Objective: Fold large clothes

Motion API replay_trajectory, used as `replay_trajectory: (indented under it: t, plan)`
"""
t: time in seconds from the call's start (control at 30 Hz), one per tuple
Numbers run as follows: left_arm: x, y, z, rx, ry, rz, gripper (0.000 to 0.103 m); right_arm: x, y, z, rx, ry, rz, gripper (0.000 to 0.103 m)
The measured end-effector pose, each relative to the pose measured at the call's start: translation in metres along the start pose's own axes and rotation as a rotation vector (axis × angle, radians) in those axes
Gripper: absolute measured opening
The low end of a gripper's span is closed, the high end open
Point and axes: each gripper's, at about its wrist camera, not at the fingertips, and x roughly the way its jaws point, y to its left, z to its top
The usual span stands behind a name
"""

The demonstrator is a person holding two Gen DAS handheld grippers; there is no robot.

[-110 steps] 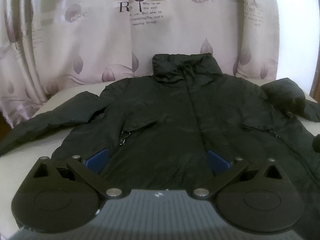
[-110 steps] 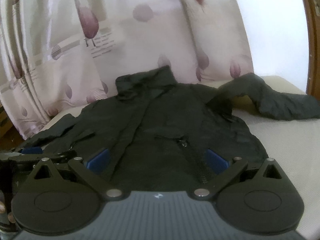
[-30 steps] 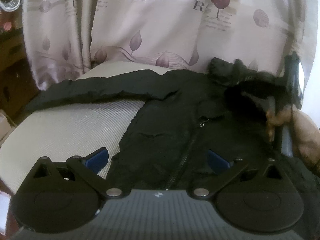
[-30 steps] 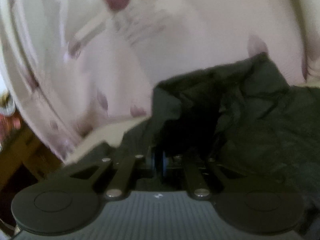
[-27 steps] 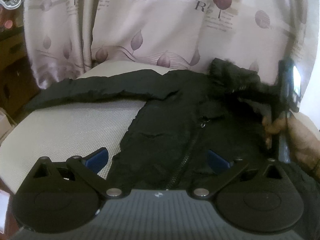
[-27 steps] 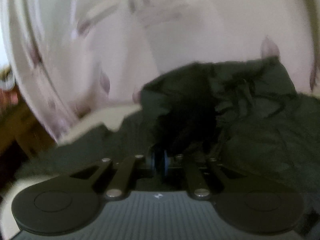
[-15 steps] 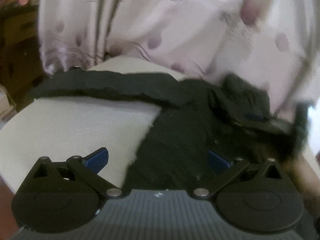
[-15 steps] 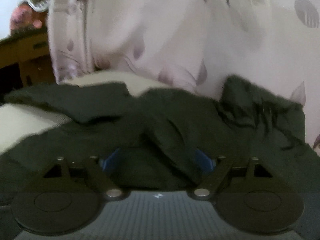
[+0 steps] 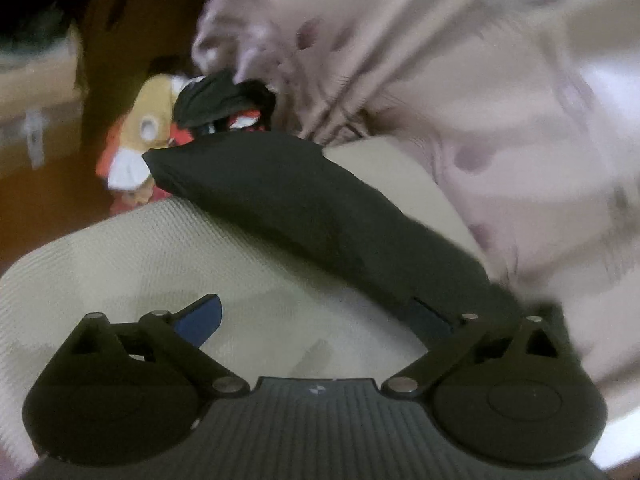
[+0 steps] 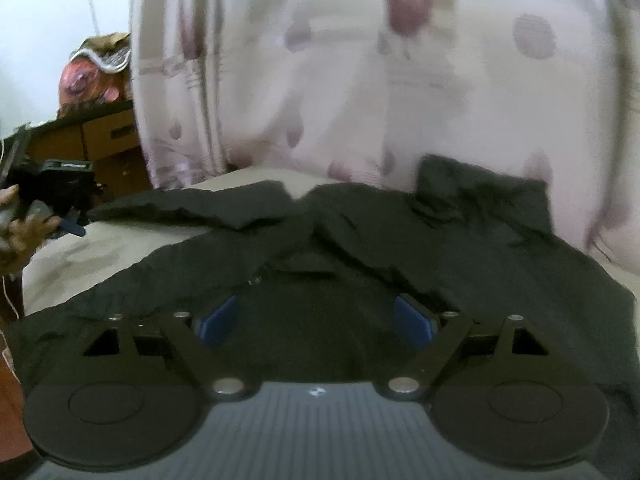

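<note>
Black, crinkled jacket [image 10: 460, 248] lies flat on the cream surface [image 10: 100, 248], collar [image 10: 480, 188] toward the curtain [image 10: 360, 80], long axis running from camera to curtain, one sleeve [image 9: 320, 208] stretched out sideways to the surface's edge. Right gripper [image 10: 316, 320], jaws just opened wide, hovers over the front with nothing between its blue pads. Left gripper [image 9: 316, 316] (jaws apart, just narrowed slightly) is empty beside the sleeve; whether it touches cannot be told.

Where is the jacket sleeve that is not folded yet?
In the left wrist view the unfolded sleeve lies stretched across the beige surface, its cuff at the far edge beside the curtain.
</note>
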Motion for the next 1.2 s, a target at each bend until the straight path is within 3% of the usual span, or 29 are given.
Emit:
replay_trajectory:
  t: [0.13,0.3,0.33,0.37,0.4,0.43,0.5,0.6,0.8,0.9,1.03,1.2]
  plan:
    - [0.022,0.009,0.022,-0.077,0.023,-0.003,0.094,-0.029,-0.019,-0.011,0.101,-0.025,-0.031,0.086]
    - [0.036,0.003,0.036,-0.09,0.0,0.011,0.091,-0.052,-0.043,-0.021,0.26,-0.055,-0.044,0.086]
    - [0.04,0.001,0.038,-0.085,-0.003,0.017,0.075,-0.055,-0.046,-0.022,0.284,-0.058,-0.045,0.086]
    - [0.046,-0.002,0.039,-0.067,0.009,0.022,0.036,-0.057,-0.049,-0.024,0.306,-0.062,-0.046,0.086]
    - [0.053,-0.004,0.041,-0.052,0.036,0.024,0.015,-0.06,-0.051,-0.026,0.325,-0.067,-0.049,0.086]
    - [0.06,-0.004,0.042,-0.055,0.064,0.016,0.008,-0.062,-0.053,-0.027,0.338,-0.071,-0.052,0.086]
    - [0.059,-0.014,0.04,-0.036,0.013,0.034,0.005,-0.068,-0.057,-0.03,0.356,-0.081,-0.057,0.086]
    - [0.038,-0.058,0.039,0.099,-0.1,0.058,0.004,-0.077,-0.062,-0.032,0.365,-0.1,-0.078,0.086]
    - [-0.016,-0.173,0.021,0.299,-0.232,-0.096,0.004,-0.103,-0.083,-0.042,0.419,-0.145,-0.131,0.086]
    - [-0.027,-0.234,-0.008,0.409,-0.224,-0.18,0.004,-0.113,-0.094,-0.049,0.459,-0.168,-0.141,0.086]
    - [-0.03,-0.298,-0.058,0.541,-0.156,-0.293,0.004,-0.124,-0.103,-0.056,0.473,-0.184,-0.148,0.086]
    - [-0.013,-0.352,-0.133,0.691,-0.068,-0.359,0.004,-0.134,-0.113,-0.064,0.483,-0.194,-0.157,0.086]
